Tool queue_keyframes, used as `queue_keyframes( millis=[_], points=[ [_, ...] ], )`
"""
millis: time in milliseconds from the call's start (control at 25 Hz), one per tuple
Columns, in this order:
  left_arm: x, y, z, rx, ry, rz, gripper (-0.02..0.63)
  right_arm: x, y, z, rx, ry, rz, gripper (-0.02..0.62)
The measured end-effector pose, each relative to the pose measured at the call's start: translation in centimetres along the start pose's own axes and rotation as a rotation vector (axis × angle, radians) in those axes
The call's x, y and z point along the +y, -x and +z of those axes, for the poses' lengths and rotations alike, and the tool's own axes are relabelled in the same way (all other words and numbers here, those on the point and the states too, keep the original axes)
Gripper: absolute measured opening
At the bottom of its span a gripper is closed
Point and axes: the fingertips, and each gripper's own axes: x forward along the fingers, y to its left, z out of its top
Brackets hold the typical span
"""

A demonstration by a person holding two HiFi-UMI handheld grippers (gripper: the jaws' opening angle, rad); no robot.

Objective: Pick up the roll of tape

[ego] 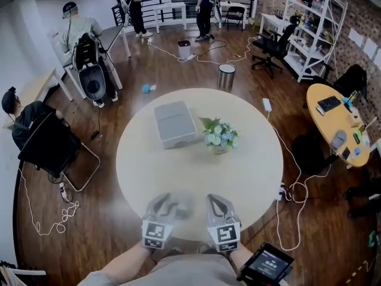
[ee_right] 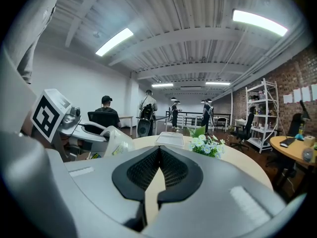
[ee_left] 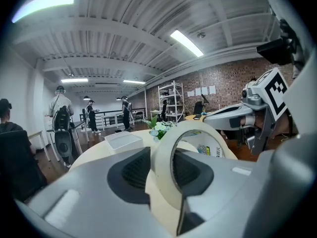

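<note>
The roll of tape (ee_left: 162,175), a cream ring of masking tape, stands on edge between the jaws of my left gripper (ee_left: 169,166), which is shut on it. In the head view the roll (ego: 180,206) is a blurred pale shape held just above the near edge of the round table (ego: 256,165). From the right gripper view the roll (ee_right: 117,141) shows in the left gripper (ee_right: 86,131). My right gripper (ee_right: 159,151) is shut with nothing in it, its tips touching. It hangs close to the right of the left one (ego: 168,207), over the near edge of the table (ego: 218,207).
A grey lidded box (ego: 175,123) and a small pot of flowers (ego: 219,137) sit on the far half of the table. A black chair (ego: 50,145) stands at the left, a yellow table (ego: 333,121) at the right, a metal bin (ego: 225,76) beyond. Several people are farther back.
</note>
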Motion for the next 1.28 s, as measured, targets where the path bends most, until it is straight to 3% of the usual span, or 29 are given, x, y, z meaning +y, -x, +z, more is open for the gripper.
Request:
queue_keyframes(
  millis=[280,520,1280],
  points=[
    [1.4,6.2,-1.3,-0.043,0.033,-0.036,0.112,6.4,3.5,0.2,-0.004,0.014,-0.046,0.014],
    [1.2,9.4,-2.4,-0.052,0.046,-0.076,0.112,9.1,5.7,-0.9,0.018,-0.004,-0.093,0.014],
    [-1.2,10.6,-1.1,-0.076,0.049,-0.059,0.112,8.6,7.7,-0.5,0.016,0.012,-0.083,0.012]
  ],
)
